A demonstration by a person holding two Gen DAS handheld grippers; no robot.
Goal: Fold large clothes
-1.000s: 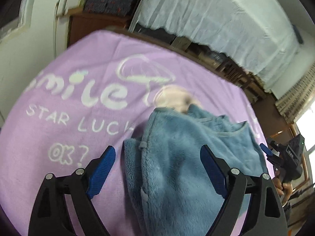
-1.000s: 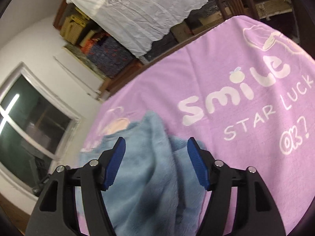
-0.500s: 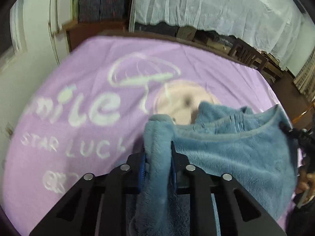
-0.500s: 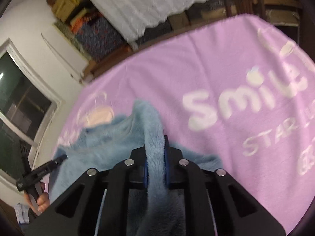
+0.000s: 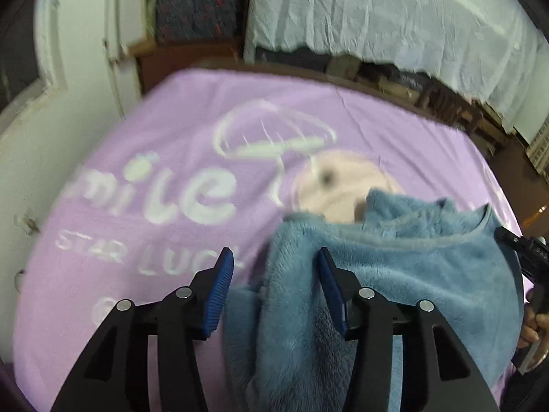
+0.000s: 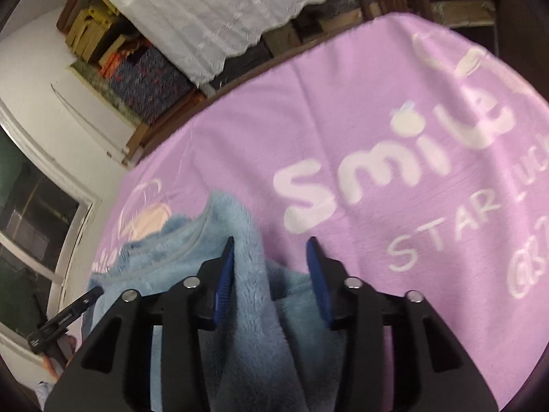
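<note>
A blue fleece garment [image 5: 411,274] lies bunched on a purple blanket [image 5: 171,120] printed with white "Smile" lettering. My left gripper [image 5: 274,254] has its jaws opening; a raised fold of the fleece stands between them, leaning on the right pad, with a gap at the left pad. In the right wrist view the garment [image 6: 171,250] shows a similar fold between the opening jaws of my right gripper [image 6: 271,240], against the left pad and clear of the right one. Each view catches the other gripper at the garment's far side, held by a hand [image 5: 530,329].
The blanket [image 6: 343,120] covers a wooden-edged bed. Beyond it stand furniture under a white cloth [image 5: 377,10], a dark patterned stack [image 5: 195,7] and a white door [image 5: 68,68]. A dark window [image 6: 20,206] is at the left of the right wrist view.
Both grippers went from wide open to shut on folds of the fleece, and now their jaws have parted again. The folds stay raised between them. Both views have shifted slightly.
</note>
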